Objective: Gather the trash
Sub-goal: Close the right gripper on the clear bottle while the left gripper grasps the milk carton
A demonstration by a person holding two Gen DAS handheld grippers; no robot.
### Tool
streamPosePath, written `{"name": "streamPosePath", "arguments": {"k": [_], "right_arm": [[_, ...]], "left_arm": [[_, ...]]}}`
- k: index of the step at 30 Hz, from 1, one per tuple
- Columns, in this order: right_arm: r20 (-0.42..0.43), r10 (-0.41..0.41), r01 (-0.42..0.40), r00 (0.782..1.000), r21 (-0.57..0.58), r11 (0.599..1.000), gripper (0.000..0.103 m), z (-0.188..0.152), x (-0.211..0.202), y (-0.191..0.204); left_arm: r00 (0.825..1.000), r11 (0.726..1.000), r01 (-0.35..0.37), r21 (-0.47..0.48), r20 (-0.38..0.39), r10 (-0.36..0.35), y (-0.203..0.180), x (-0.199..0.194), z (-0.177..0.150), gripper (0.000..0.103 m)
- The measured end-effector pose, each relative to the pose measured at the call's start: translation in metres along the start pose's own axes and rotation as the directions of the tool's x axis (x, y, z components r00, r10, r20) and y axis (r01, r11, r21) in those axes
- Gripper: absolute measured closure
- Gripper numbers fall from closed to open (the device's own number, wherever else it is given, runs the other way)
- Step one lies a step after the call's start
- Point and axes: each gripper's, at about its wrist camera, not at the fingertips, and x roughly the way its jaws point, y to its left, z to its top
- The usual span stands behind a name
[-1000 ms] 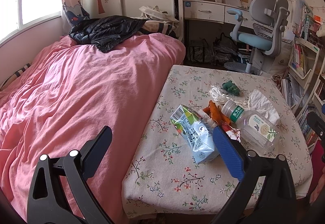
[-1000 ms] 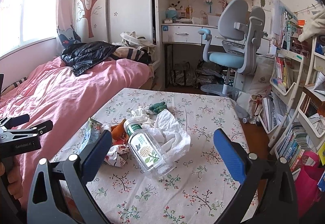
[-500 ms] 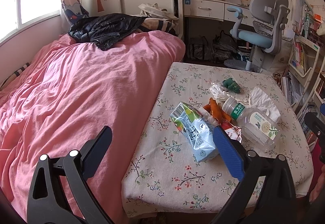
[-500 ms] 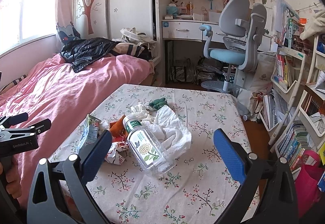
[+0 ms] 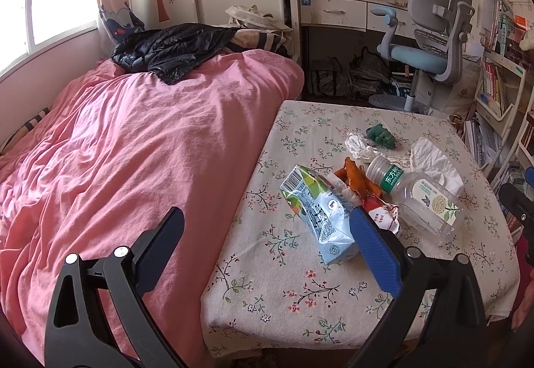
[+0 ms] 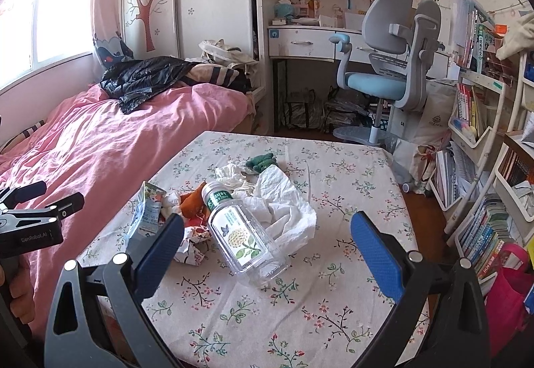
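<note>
Both tools hang over the near edge of the flowered tabletop (image 6: pixel 350 167), and nothing is gripped. The left hand-held gripper (image 5: pixel 267 244) stands with its jaws spread wide, one finger over the pink bedcover (image 5: pixel 133 151) and the other over the cloth beside the crushed drink carton (image 5: pixel 317 217). The right hand-held gripper (image 6: pixel 267 244) is equally wide, its fingers framing the clear plastic bottle (image 6: pixel 240 231), which lies on its side. The trash sits bunched mid-table: the carton towards the bed side, orange peel (image 5: pixel 357 177) and a crumpled red-and-white wrapper (image 6: pixel 192 242) next to it, then the bottle resting against a crumpled white tissue (image 6: pixel 283 204). A small green scrap (image 6: pixel 262 161) lies just behind. The bed touches the table's left edge; bare cloth runs free along the near, far and right sides. A desk chair (image 6: pixel 390 67) stands well beyond.
</note>
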Motion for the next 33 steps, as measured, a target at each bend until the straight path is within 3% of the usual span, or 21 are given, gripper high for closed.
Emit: {"name": "streamPosePath", "arguments": {"k": [9, 14, 20, 24, 28, 33], "right_arm": [[-0.027, 0.013, -0.014, 1.000, -0.012, 1.000, 0.007, -0.001, 0.008, 0.002], [-0.074, 0.055, -0.057, 0.996, -0.021, 0.998, 0.007, -0.002, 0.021, 0.001], [-0.160, 0.114, -0.128, 0.980, -0.076, 0.989, 0.009, -0.006, 0.046, 0.009], [-0.195, 0.136, -0.163, 0.971, -0.130, 0.978, 0.010, -0.008, 0.058, 0.020], [-0.243, 0.123, -0.171, 0.962, -0.190, 0.967, 0.015, -0.011, 0.079, 0.031], [-0.297, 0.055, -0.143, 0.953, -0.284, 0.948, 0.017, -0.020, 0.094, 0.038]], "left_arm": [[1.000, 1.000, 0.003, -0.007, -0.010, -0.003, 0.005, 0.003, 0.001, 0.007], [0.999, 0.996, -0.017, -0.082, -0.052, 0.013, 0.034, 0.013, 0.004, 0.007], [0.992, 0.995, -0.033, -0.092, -0.124, 0.021, 0.050, 0.032, 0.002, 0.007], [0.985, 0.993, 0.028, -0.111, -0.165, -0.046, 0.048, 0.046, -0.001, 0.007], [0.957, 0.967, 0.162, -0.196, -0.206, -0.202, 0.036, 0.064, -0.001, 0.007], [0.946, 0.962, 0.186, -0.201, -0.227, -0.230, 0.004, 0.087, 0.012, 0.007]]}}
